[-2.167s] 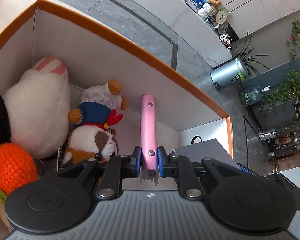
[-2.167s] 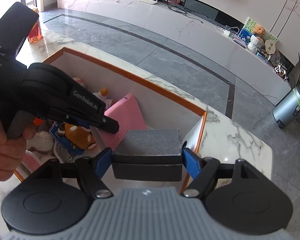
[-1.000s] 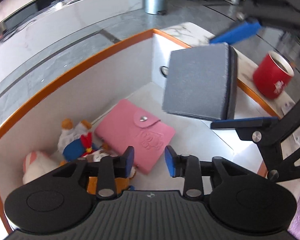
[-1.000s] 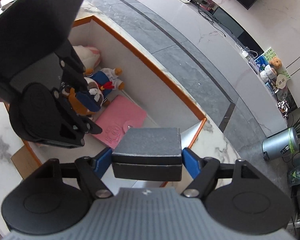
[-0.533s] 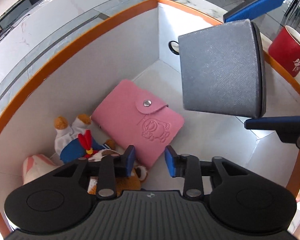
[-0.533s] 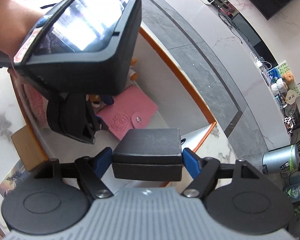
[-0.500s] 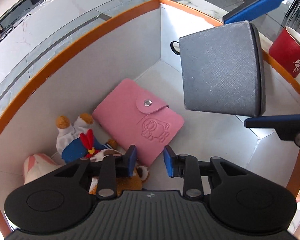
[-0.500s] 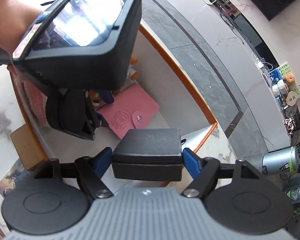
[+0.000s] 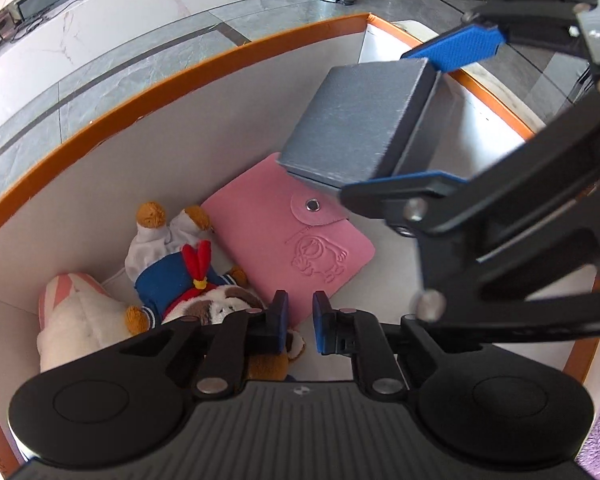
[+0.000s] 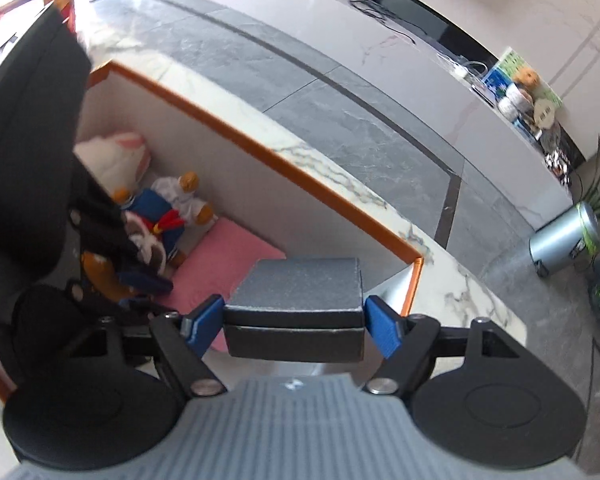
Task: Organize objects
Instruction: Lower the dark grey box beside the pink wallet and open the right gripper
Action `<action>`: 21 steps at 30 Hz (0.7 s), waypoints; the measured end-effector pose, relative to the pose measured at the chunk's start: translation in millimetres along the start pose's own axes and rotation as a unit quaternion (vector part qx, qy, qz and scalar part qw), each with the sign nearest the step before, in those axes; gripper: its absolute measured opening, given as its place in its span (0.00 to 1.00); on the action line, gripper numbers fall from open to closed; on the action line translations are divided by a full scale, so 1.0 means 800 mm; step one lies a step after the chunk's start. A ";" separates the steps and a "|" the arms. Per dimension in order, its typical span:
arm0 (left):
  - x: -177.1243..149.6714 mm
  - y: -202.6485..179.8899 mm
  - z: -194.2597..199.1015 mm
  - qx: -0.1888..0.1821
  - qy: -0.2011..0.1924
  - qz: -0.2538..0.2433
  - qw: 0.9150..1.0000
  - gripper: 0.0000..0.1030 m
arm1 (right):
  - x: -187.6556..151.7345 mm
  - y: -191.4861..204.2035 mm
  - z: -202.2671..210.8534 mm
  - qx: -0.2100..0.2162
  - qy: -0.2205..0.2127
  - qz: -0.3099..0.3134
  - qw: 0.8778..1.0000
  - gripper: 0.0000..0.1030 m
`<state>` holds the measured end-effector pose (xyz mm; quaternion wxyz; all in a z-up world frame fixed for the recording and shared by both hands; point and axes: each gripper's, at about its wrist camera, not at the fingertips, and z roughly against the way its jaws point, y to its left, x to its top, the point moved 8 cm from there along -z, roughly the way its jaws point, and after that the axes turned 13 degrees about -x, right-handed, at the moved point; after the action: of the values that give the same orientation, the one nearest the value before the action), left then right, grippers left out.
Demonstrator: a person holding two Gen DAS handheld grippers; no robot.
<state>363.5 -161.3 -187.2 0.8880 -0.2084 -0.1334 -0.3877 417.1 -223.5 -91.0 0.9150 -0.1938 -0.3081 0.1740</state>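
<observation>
The right gripper [image 10: 294,322] carries the grey box [image 10: 300,286] over the orange-rimmed bin [image 9: 140,96], its blue fingers [image 10: 382,330] pressed against the box's two short ends, so the box spans the whole gap between them. In the right wrist view the box hangs flat, lid up, with its long axis running left to right across the fingers and a broad side facing the bin's far wall. It is above the right end of the bin, partly over the pink wallet [image 9: 288,236], and not touching the floor of the bin.

The bare floor lies below and to the right of the box, between the wallet and the bin's right wall. I judge that the drop depends on the box going down on that side, not onto the wallet.

The wallet lies flat, its long axis slanting from far left to near right, snap flap toward the box. Just left of it lies the sailor plush [image 9: 176,264], feet toward the far wall, then the white plush [image 9: 76,320].

The left gripper [image 9: 300,322] hangs over the wallet's near corner, its fingers [image 9: 280,316] having just been closing; a narrow gap remains with nothing in it. The right hand is plainly the nearer to the empty spot.
</observation>
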 end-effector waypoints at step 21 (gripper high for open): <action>-0.001 0.019 0.020 -0.008 -0.005 0.007 1.000 0.17 | -0.011 0.001 -0.038 0.036 0.030 -0.080 0.996 0.78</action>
<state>372.8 -143.7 -177.8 0.8884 -0.2183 -0.1338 -0.3811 429.4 -233.8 -118.0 0.9414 -0.1404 -0.2882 0.1050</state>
